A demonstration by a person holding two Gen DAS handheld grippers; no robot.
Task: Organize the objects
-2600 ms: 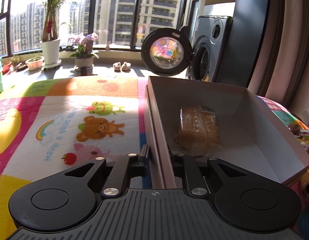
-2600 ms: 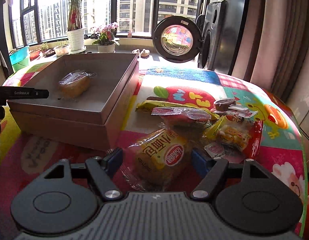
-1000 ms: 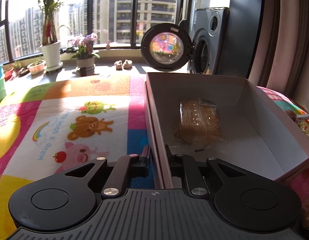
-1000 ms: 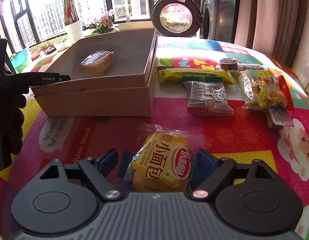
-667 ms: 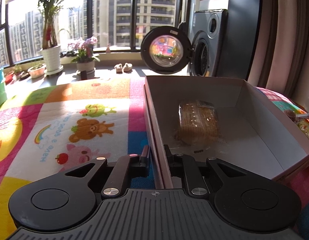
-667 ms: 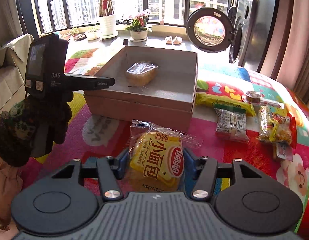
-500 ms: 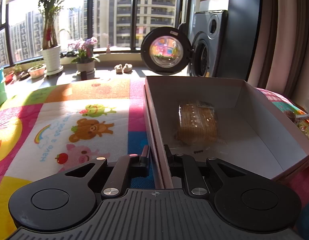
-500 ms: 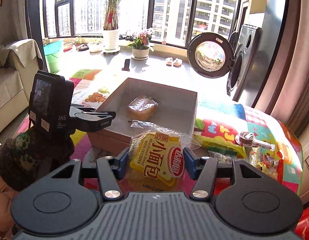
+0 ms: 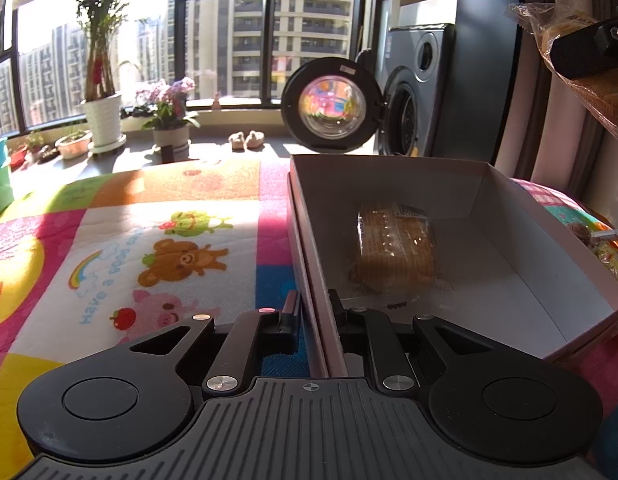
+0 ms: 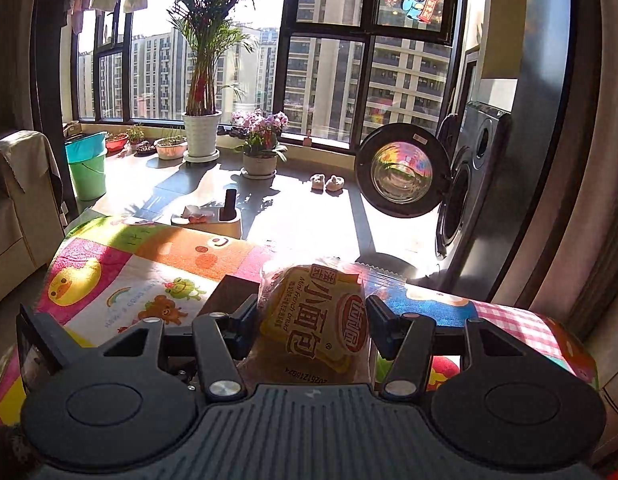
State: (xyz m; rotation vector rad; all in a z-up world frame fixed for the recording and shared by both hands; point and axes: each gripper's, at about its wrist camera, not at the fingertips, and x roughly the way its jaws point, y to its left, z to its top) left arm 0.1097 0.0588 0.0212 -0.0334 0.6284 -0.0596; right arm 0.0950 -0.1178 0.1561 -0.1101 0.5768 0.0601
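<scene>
My left gripper [image 9: 311, 312] is closed tight on the near wall of the cardboard box [image 9: 509, 184], one finger outside and one inside. The box sits on the colourful play mat [image 9: 149, 240], and one wrapped bread [image 9: 395, 250] lies flat on its floor, near the middle. My right gripper [image 10: 309, 316] is clamped on the yellow bread packet [image 10: 315, 316]; its jaws have just been closing on it and both pads press its sides. The packet is lifted in the air, clear of the mat. In the left view I see it high at the right edge [image 9: 581, 60], above the far right side of the box. Some more snack packets [image 9: 609, 248] lie on the mat just beside the right wall of the box
</scene>
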